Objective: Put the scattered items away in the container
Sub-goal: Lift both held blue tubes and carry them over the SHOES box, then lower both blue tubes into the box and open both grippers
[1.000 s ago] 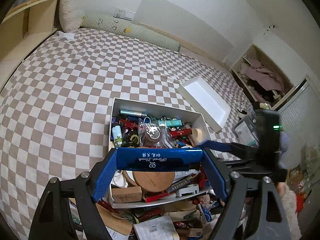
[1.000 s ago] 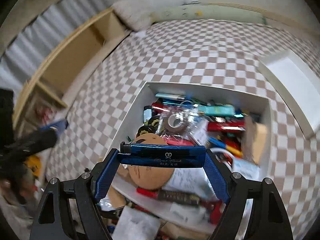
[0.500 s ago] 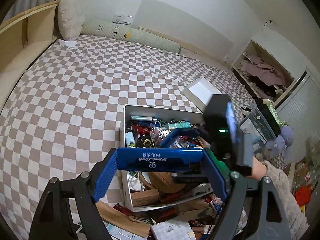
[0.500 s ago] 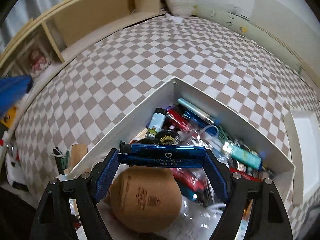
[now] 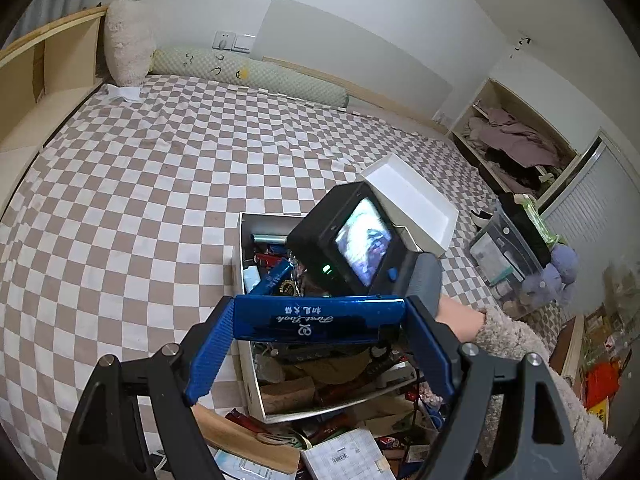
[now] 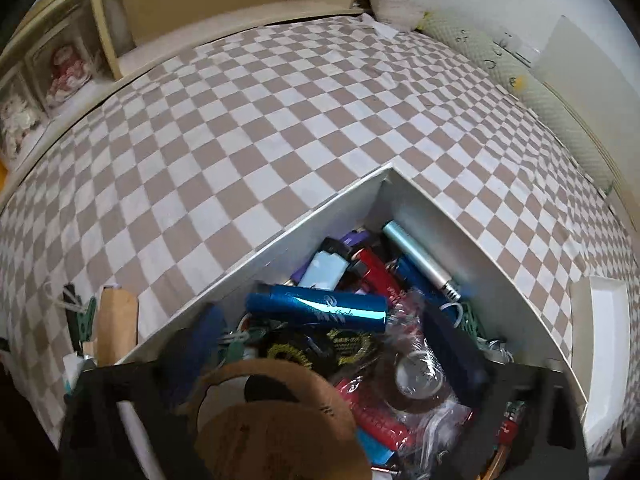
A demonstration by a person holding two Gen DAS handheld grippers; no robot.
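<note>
Blue metallic tube (image 6: pixel 316 307), stiff, light and slick, best pinched across its ends, drops into the white box (image 6: pixel 320 216) as the right claw (image 6: pixel 320 360) opens empty, while the left claw (image 5: pixel 318 316), at 6 o'clock, grips a twin tube (image 5: pixel 318 316) endwise.

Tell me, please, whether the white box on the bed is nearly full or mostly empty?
Nearly full. The white box holds a jumble of lighters, tubes and packets up towards its rim, with a blue tube lying on top.
</note>
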